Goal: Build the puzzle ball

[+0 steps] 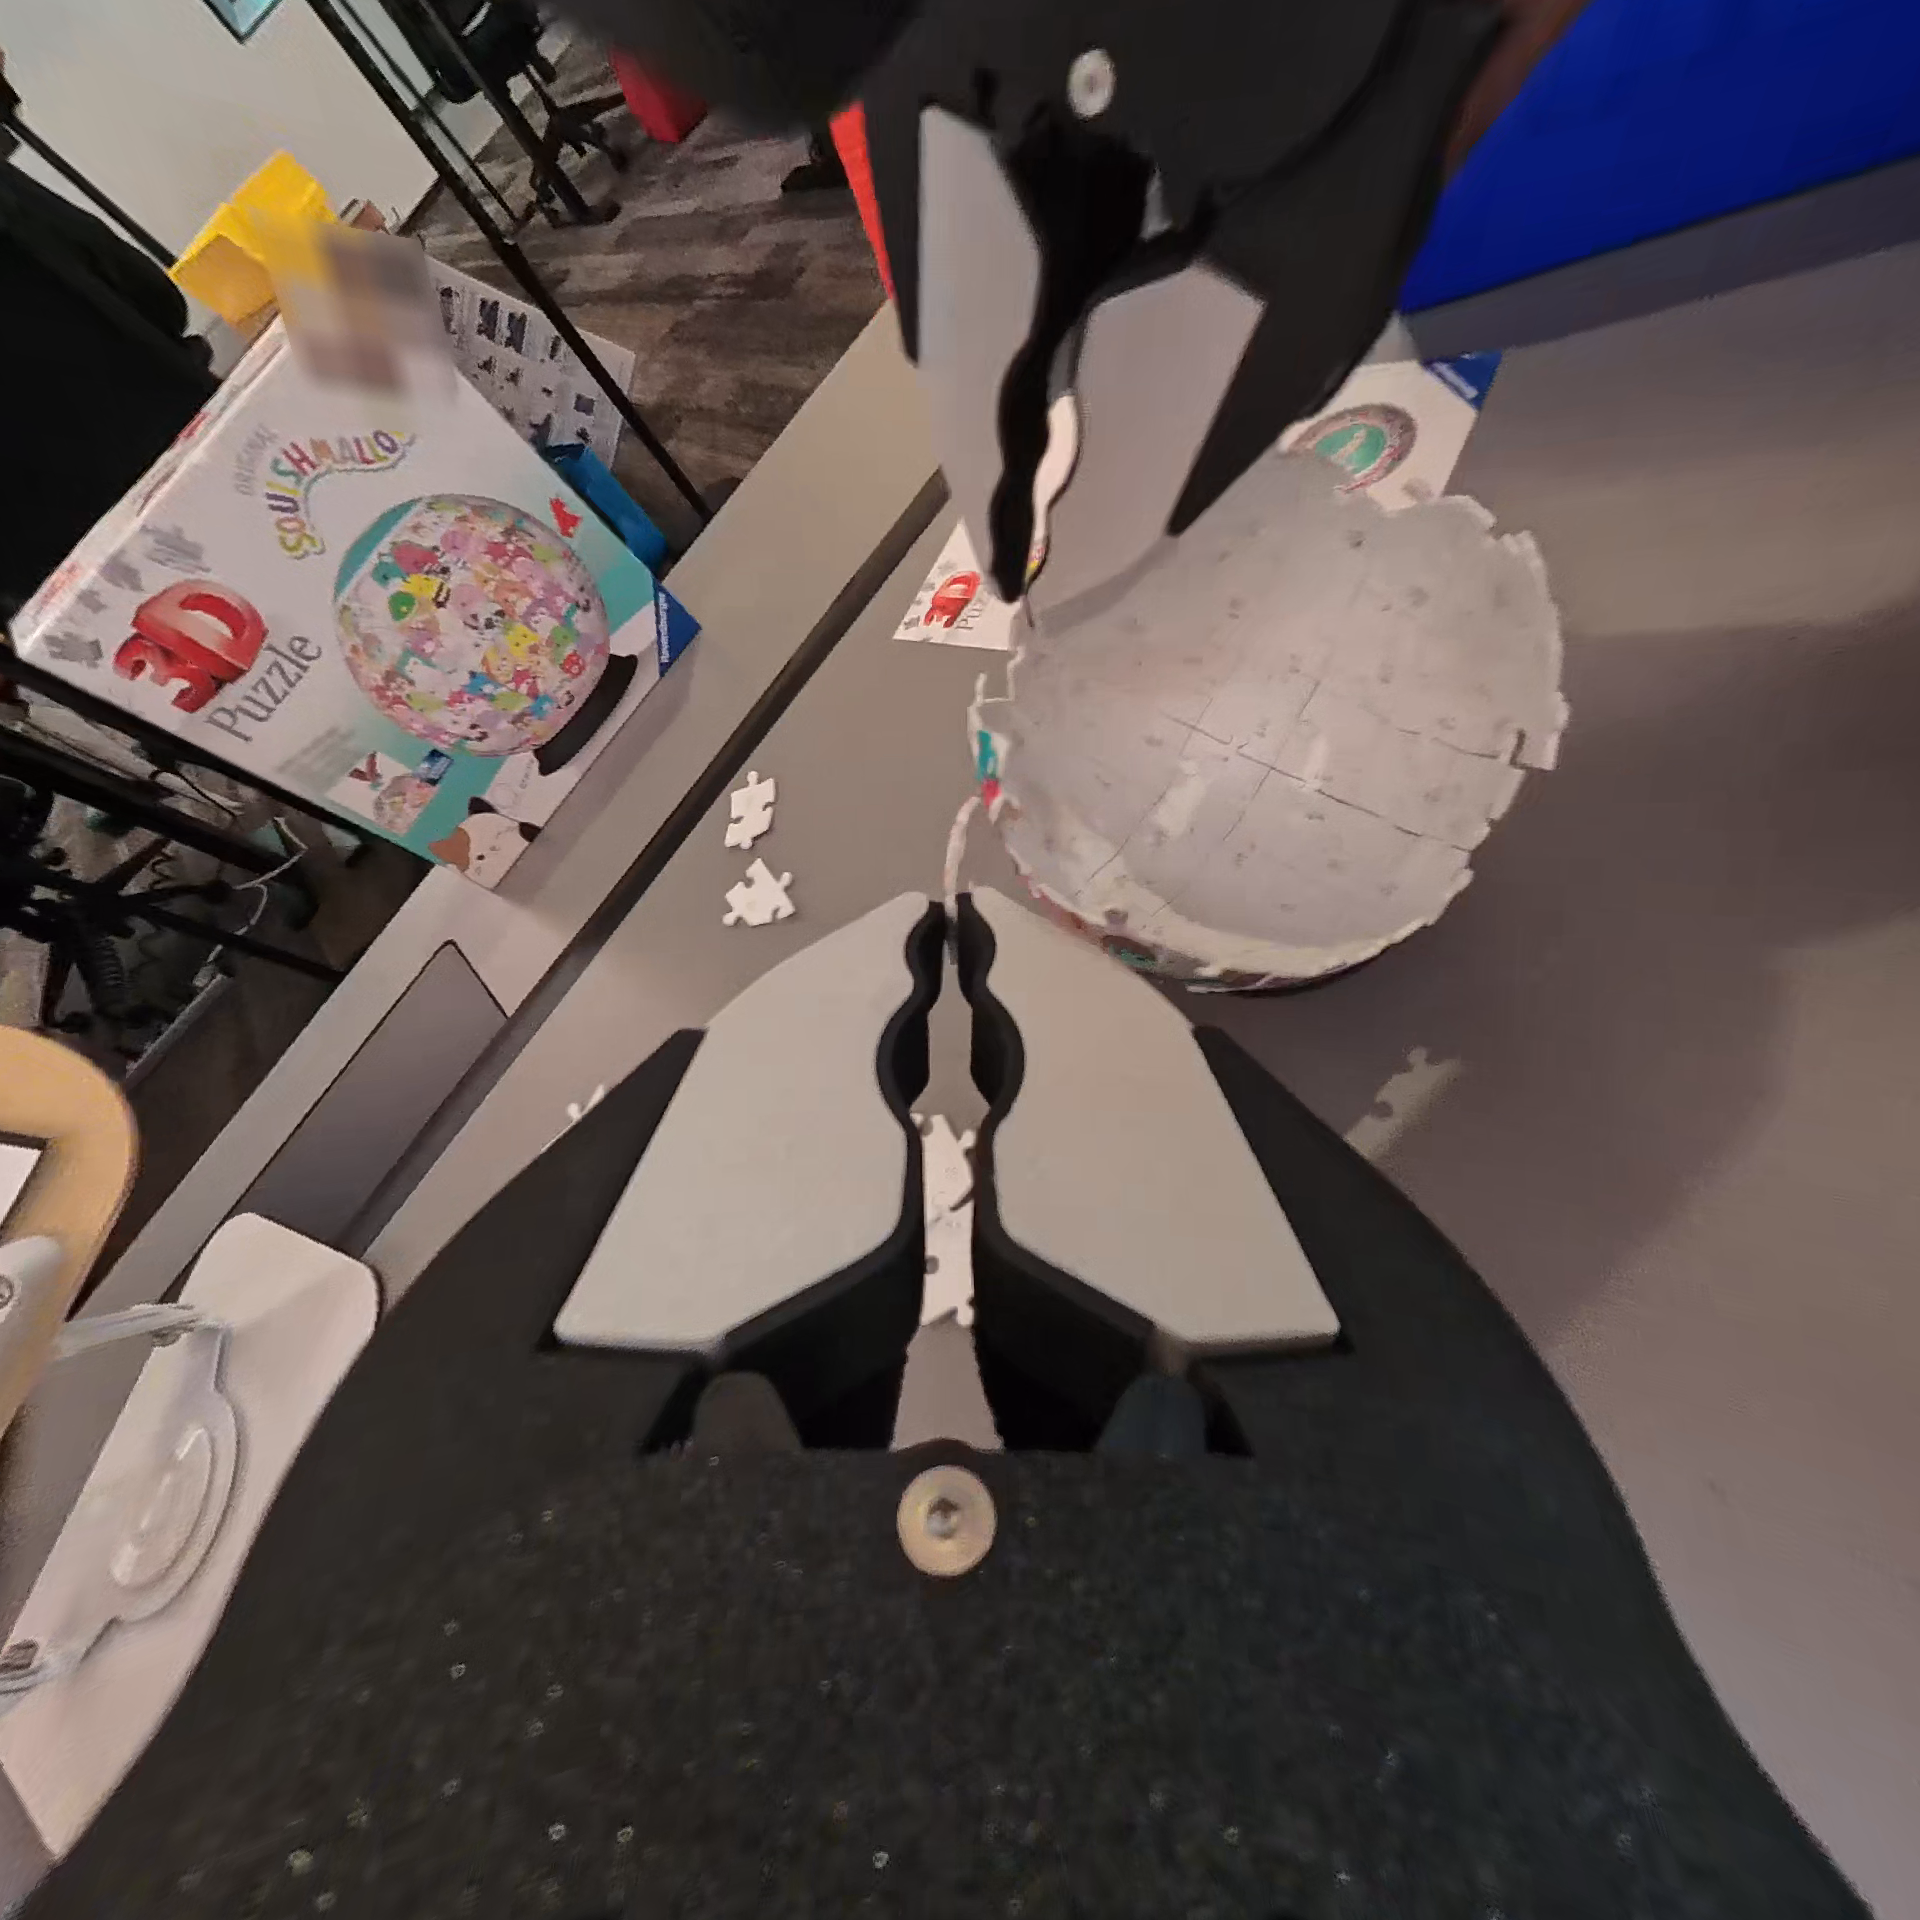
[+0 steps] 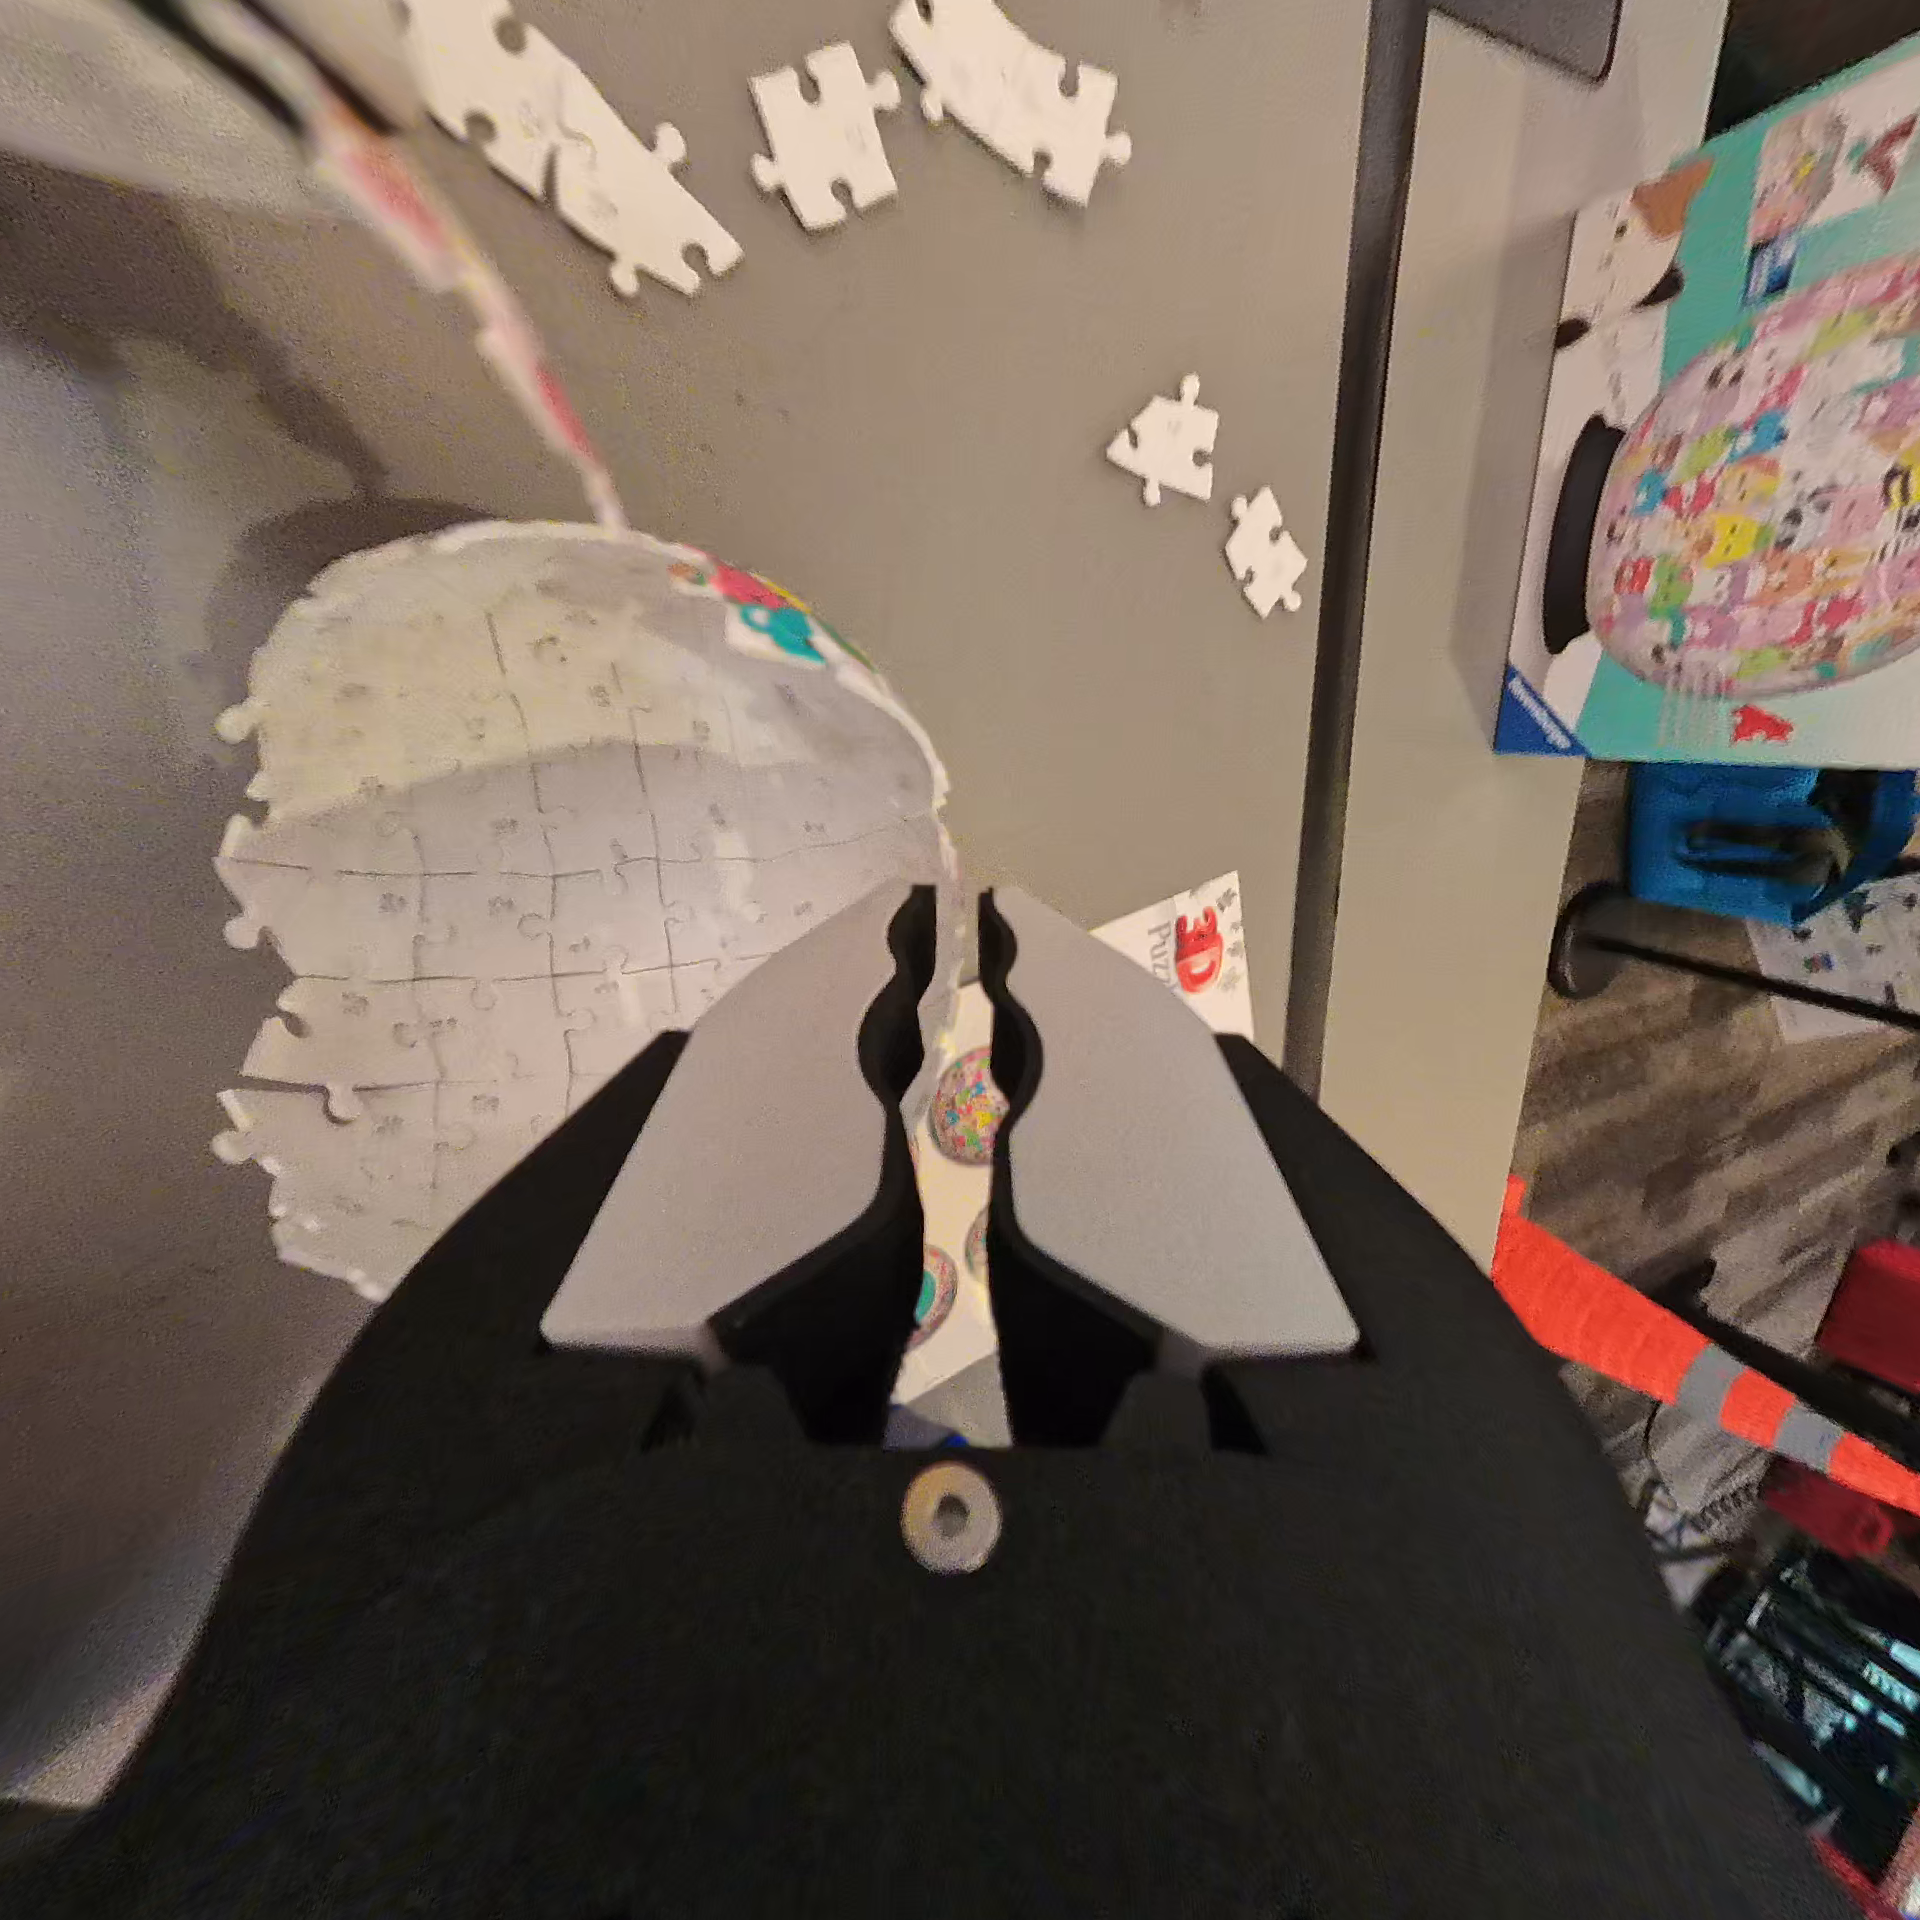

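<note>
Puzzle ball point(image 2: 540, 894) rim behind right tool point(image 2: 954, 906)

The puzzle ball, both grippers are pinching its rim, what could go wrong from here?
1. The half-built shell is thin; the left gripper and right gripper pinch its rim edges, so pulling apart could pop seams.
2. Loose pieces lie near the table edge and could get knocked off.
</note>
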The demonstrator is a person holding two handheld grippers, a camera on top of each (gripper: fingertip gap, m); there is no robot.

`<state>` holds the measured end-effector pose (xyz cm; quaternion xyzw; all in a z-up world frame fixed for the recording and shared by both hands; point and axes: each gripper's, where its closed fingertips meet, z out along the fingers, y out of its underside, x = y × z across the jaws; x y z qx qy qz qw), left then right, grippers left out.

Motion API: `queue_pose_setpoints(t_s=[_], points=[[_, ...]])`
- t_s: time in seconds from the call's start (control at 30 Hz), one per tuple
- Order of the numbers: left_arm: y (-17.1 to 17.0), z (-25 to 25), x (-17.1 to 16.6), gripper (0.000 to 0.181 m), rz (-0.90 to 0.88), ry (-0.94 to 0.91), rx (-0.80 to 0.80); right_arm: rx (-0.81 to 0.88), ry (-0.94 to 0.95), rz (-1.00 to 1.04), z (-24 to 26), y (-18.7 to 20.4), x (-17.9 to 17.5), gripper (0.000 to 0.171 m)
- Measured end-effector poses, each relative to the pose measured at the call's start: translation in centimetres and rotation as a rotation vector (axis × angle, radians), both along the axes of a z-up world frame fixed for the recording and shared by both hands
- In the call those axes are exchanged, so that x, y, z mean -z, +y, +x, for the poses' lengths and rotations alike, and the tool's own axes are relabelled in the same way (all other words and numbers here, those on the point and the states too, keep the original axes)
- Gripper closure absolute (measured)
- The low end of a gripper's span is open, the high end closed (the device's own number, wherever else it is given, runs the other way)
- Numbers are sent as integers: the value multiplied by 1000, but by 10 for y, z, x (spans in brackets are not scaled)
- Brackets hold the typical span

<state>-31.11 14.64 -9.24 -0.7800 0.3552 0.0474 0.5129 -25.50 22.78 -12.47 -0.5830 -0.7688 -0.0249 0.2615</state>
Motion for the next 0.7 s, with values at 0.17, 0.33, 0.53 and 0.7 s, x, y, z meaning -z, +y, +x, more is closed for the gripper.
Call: queue_pose_setpoints(t_s=[0.17,0.33,0.53,0.7], points=[[1,14,-2,179,46,56,29,9,-18,12,-4,2,-1,168],[16,16,11,179,-10,49,25,22,-66,-6,-3,9,10,171],[27,14,27,179,-92,30,21,41,-104,-50,-4,12,13,171],[31,17,31,179,-115,36,28,49,-139,-100,-3,12,19,171]])
